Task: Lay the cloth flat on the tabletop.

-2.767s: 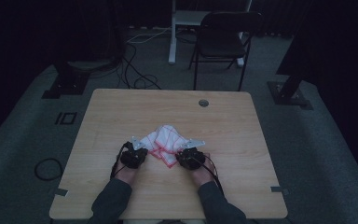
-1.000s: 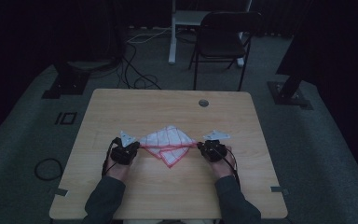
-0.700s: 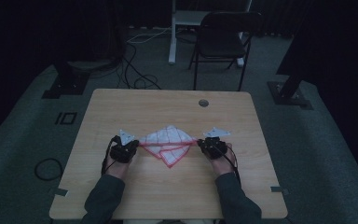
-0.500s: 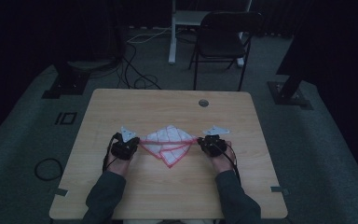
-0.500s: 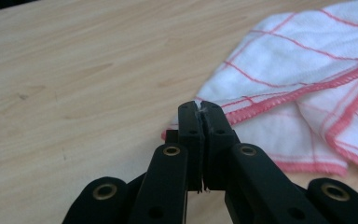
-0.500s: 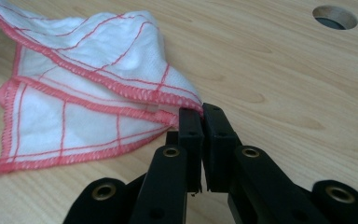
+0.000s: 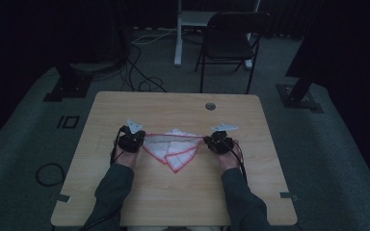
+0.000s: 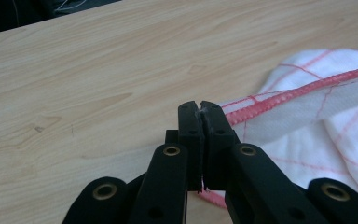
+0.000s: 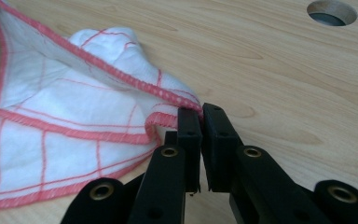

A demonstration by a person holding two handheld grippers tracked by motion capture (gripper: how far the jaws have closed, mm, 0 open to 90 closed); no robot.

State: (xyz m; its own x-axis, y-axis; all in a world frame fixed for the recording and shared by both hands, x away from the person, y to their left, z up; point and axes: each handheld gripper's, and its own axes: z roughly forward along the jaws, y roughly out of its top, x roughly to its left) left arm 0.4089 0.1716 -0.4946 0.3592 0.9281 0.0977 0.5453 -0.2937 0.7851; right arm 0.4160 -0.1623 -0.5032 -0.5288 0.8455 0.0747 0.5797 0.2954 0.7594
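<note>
A white cloth [image 7: 173,147] with a red hem and thin red check lines is stretched across the middle of the wooden table [image 7: 183,110]. My left gripper [image 7: 134,139] is shut on the cloth's left corner [image 8: 235,109]. At the other end my right gripper [image 7: 216,142] is shut on the right corner [image 9: 182,105]. The top hem runs taut between the two grippers, and the rest of the cloth [image 9: 51,121] droops in a folded point toward the person. In the left gripper view the cloth [image 8: 317,121] lies to the right of the jaws.
A round cable hole [image 7: 210,106] sits in the table near its far edge, also seen as a hole [image 9: 332,11] in the right gripper view. Behind the table stand a black chair [image 7: 231,43] and stand bases [image 7: 67,84]. A cable loop [image 7: 48,174] lies on the floor at left.
The grippers, close together over a bunched cloth 2.8 s ago, have moved apart to left and right, pulling the cloth out taut. Over the last second they hardly move.
</note>
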